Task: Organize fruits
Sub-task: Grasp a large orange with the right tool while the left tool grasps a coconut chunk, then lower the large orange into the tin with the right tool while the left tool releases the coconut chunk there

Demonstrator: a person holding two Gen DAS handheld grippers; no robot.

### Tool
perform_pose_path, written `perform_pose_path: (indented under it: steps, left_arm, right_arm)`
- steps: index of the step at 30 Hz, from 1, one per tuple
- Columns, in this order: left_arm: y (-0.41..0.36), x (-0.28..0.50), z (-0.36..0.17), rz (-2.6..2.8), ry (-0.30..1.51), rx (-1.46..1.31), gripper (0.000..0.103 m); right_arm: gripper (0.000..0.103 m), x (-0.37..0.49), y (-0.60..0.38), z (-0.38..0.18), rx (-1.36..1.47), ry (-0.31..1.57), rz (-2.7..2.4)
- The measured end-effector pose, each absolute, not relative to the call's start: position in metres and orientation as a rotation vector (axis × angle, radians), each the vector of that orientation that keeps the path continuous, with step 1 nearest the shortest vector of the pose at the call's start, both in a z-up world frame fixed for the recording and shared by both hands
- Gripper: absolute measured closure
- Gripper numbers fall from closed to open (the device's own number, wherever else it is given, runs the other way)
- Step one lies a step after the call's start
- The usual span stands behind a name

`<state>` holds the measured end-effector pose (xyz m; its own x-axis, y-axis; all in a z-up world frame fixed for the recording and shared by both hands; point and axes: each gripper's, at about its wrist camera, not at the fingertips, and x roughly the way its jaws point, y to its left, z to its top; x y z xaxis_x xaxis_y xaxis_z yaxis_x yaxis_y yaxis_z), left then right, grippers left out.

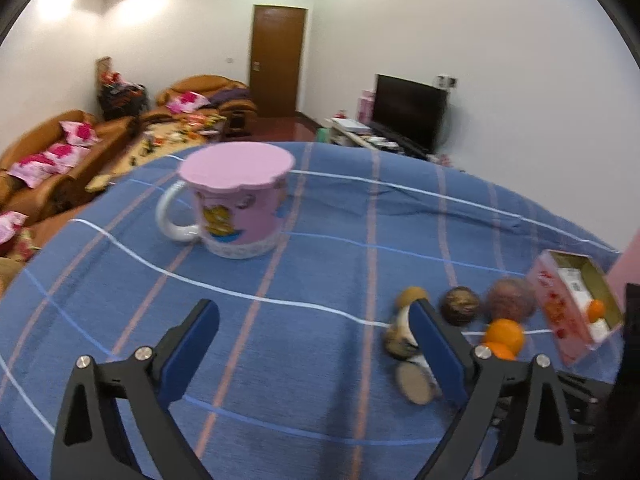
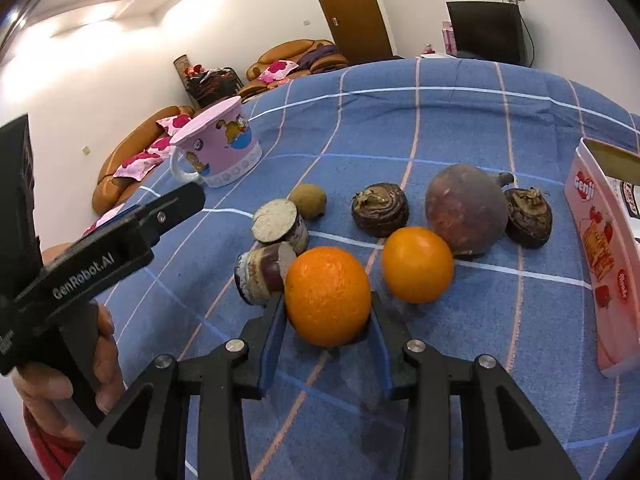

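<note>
Orange (image 2: 327, 295) pinched at its widest girth by the right hand-held gripper (image 2: 327, 320), near the counter's (image 2: 460, 128) front edge.
Round, firm, light, with slick dimpled peel, it could squirt out; the left hand-held gripper (image 1: 316, 316) stands spread, holding nothing.

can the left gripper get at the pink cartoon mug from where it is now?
Probably yes. The left gripper is open with nothing between its fingers, and only bare blue checked cloth lies between it and the pink cartoon mug. The mug looks wide for the jaws, though.
</note>
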<state>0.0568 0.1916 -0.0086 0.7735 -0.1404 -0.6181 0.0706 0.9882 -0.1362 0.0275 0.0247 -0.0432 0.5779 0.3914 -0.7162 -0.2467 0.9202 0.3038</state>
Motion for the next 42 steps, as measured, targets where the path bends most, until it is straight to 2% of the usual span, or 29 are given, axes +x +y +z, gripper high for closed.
perform_pose_path:
  steps: [4,7,11,16,18,25,34,42]
  left_arm:
    - [0.182,0.052,-0.005,-0.191,0.664,-0.105,0.008]
    - [0.171,0.049,-0.006,-0.266,0.675,-0.086,0.014]
    - [0.145,0.049,-0.017,-0.358,0.746,-0.024,0.027]
    - [0.115,0.054,-0.031,-0.334,0.804,0.094,0.044]
    - [0.115,0.060,-0.036,-0.334,0.847,0.094,0.057]
    - [0.123,0.063,-0.036,-0.341,0.854,0.029,0.059]
    - [0.136,0.042,-0.011,-0.332,0.636,-0.071,0.059]
    - [0.115,0.037,-0.007,-0.273,0.599,-0.084,0.059]
  right_arm:
    - [0.063,0.015,0.017,-0.032,0.172,0.821,0.373]
    - [0.063,0.000,0.002,-0.014,0.170,0.729,0.348]
    - [0.063,-0.014,-0.026,0.002,0.127,0.620,0.221]
    - [0.063,-0.017,-0.058,0.007,0.120,0.584,0.129]
    - [0.063,-0.017,-0.067,0.008,0.136,0.582,0.121]
    - [0.063,-0.020,-0.064,0.005,0.113,0.585,0.121]
    - [0.063,-0.026,-0.055,0.011,0.059,0.517,0.135]
    - [0.063,-0.028,-0.071,0.015,0.020,0.483,0.084]
